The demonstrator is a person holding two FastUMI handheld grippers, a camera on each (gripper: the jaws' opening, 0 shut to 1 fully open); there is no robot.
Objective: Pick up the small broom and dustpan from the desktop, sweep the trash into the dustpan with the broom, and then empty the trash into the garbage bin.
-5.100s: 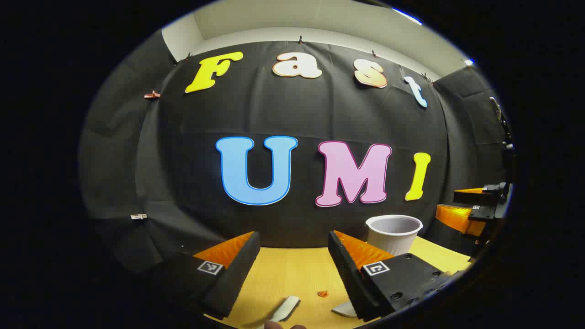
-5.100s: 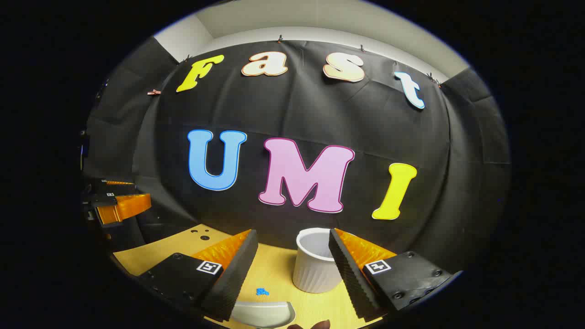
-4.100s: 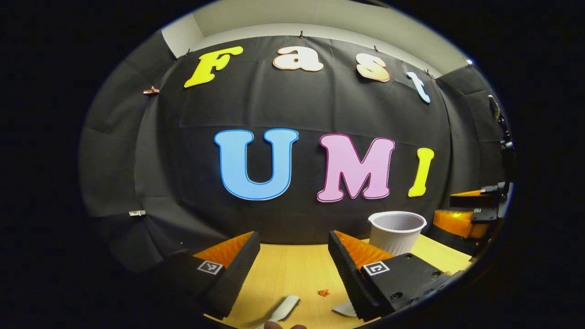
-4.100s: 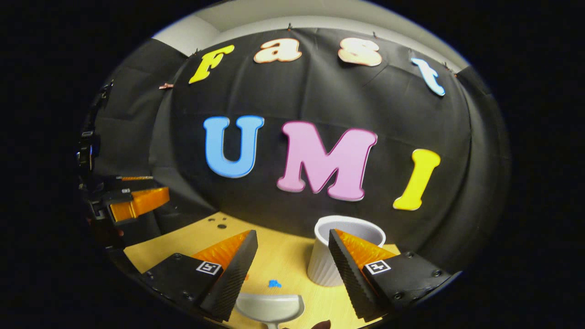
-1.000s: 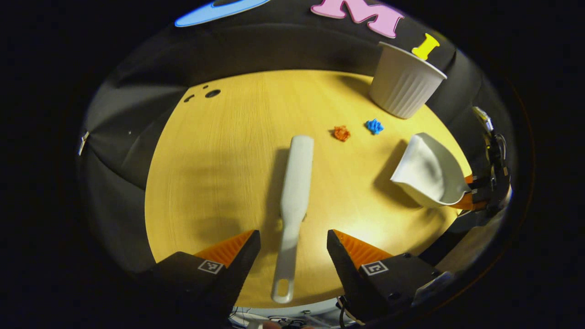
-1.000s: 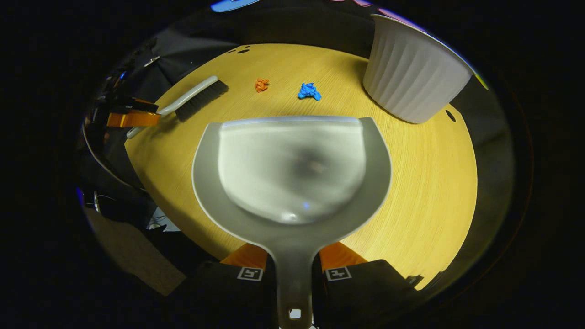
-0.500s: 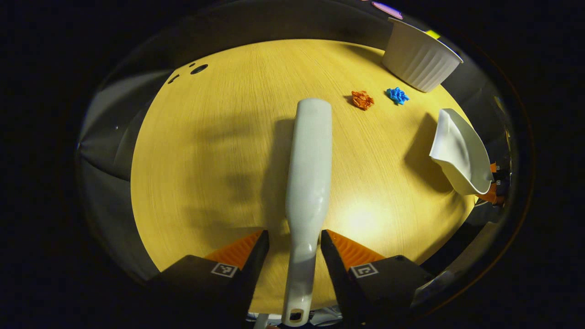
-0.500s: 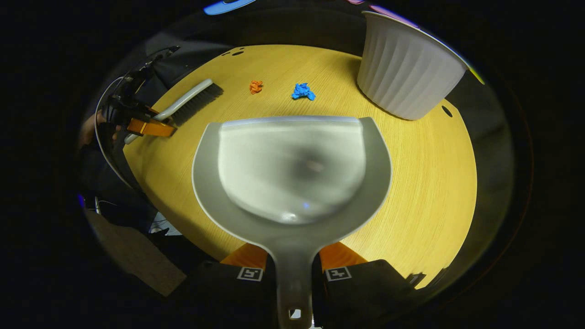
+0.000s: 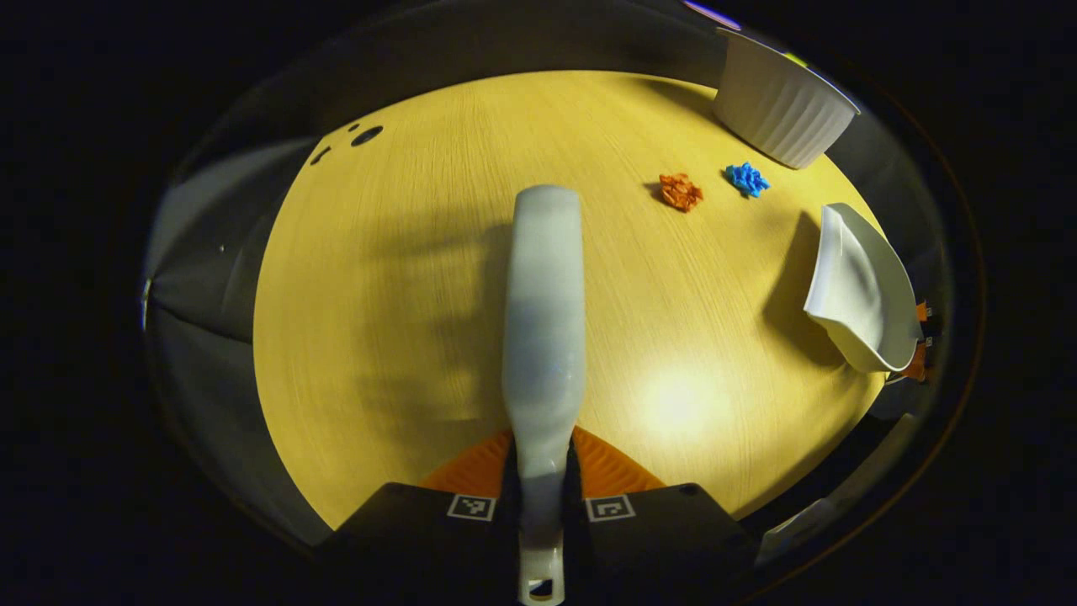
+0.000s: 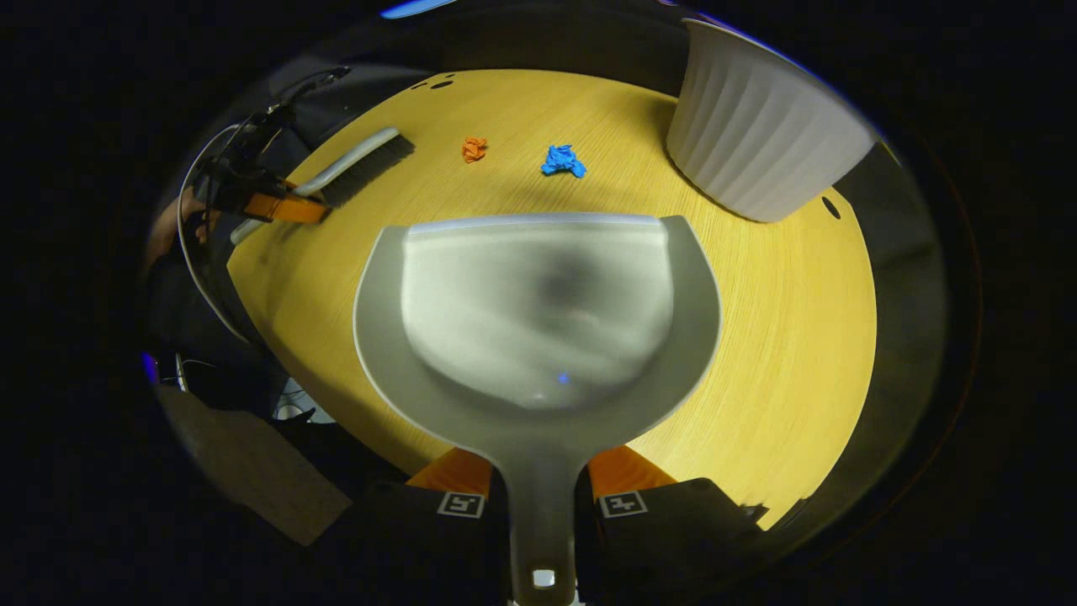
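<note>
I have both tools in hand. My left tongs [image 9: 539,497] are clamped on the narrow handle of the broom [image 9: 543,320], which runs forward over the tabletop [image 9: 379,320]; my right tongs [image 10: 540,497] are clamped on the stem of the dustpan [image 10: 538,311], held with its scoop facing up and its straight front lip toward the trash. So the pick-up looks done, while sweeping and emptying are both still ahead: the orange scrap [image 9: 680,191] and the blue scrap [image 9: 746,179] lie loose on the wood, near each other and just short of the garbage bin [image 10: 761,135], and the pan holds nothing.

The broom is smooth pale plastic, a long flattened paddle with a hanging hole at the handle end; in the right gripper view its dark bristles [image 10: 366,172] show along one side. The dustpan is glossy, rounded at the back, with a raised rim. Both scraps are small crumpled wads, probably very light. The bin is a white, vertically ribbed tapered tub. The tabletop is fine-grained yellow wood.
</note>
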